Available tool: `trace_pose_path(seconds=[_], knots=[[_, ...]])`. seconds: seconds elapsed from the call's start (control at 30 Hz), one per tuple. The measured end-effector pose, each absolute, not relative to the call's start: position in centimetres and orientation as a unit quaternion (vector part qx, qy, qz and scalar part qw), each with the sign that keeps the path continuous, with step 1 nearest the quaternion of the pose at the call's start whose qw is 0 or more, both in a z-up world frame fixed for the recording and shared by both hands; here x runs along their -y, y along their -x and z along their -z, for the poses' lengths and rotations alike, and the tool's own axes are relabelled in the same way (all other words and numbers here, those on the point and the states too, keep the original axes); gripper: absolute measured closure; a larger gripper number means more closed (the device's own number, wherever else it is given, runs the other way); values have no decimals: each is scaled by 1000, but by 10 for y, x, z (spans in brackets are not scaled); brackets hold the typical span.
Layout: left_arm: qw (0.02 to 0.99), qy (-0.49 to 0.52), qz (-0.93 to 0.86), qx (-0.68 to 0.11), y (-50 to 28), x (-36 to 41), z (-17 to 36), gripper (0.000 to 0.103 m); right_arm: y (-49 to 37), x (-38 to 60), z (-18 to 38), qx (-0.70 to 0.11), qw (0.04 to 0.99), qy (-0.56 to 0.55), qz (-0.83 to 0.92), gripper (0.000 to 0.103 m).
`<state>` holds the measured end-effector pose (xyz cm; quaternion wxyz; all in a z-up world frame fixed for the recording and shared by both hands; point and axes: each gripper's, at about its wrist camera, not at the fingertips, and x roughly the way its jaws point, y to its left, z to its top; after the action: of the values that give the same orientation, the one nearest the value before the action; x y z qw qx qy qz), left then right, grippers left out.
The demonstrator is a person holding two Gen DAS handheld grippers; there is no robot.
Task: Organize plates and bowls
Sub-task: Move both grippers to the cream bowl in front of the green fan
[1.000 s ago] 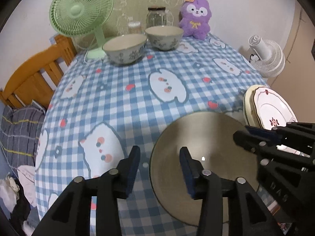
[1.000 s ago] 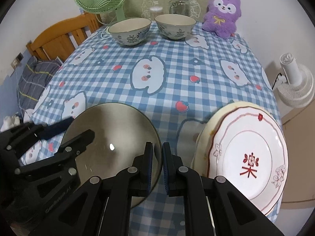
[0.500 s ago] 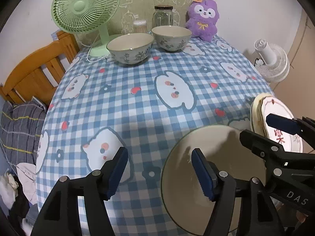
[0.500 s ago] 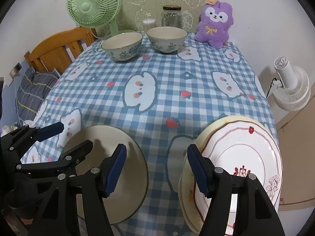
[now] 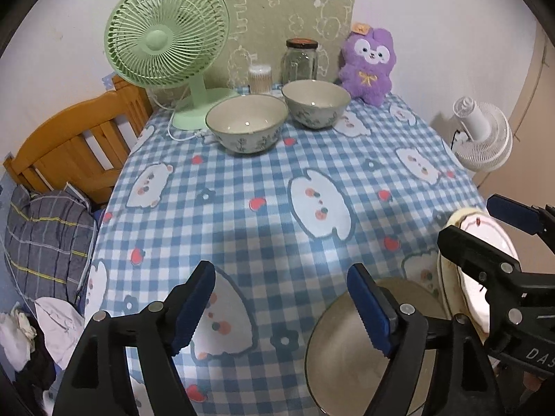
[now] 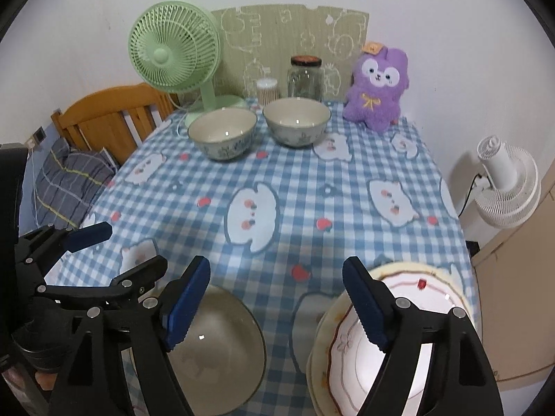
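A plain grey-beige plate (image 5: 347,357) (image 6: 218,346) lies on the checked tablecloth at the near edge. To its right, a white plate with a red pattern (image 6: 409,308) (image 5: 485,242) tops a cream plate. Two floral bowls (image 5: 248,124) (image 5: 315,104) stand side by side at the far end. My left gripper (image 5: 280,268) hovers above the grey plate's left side, and its jaws are opening with nothing between them. My right gripper (image 6: 276,263) hangs over the gap between the two plates, and its jaws are also opening, empty.
At the back stand a green fan (image 5: 166,34), a glass jar (image 5: 300,59), a small tub of swabs (image 5: 260,76) and a purple plush (image 5: 367,66). A wooden frame (image 5: 69,149) with bedding is at the left. A white fan (image 5: 482,138) stands off the table's right edge.
Both grippers have let go of the grey plate's rim, spread their jaws wide and risen away from it. The plate now lies flat on the cloth.
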<state>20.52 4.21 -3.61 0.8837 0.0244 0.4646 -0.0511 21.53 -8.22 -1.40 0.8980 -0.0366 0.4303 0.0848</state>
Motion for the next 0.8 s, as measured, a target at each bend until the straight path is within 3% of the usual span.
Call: trace_pose_path(seconds=[0.8], knots=[[915,-16,26,-402,-265,-79,-16,22,-281,50,-31,-383,917,40,-104,22]])
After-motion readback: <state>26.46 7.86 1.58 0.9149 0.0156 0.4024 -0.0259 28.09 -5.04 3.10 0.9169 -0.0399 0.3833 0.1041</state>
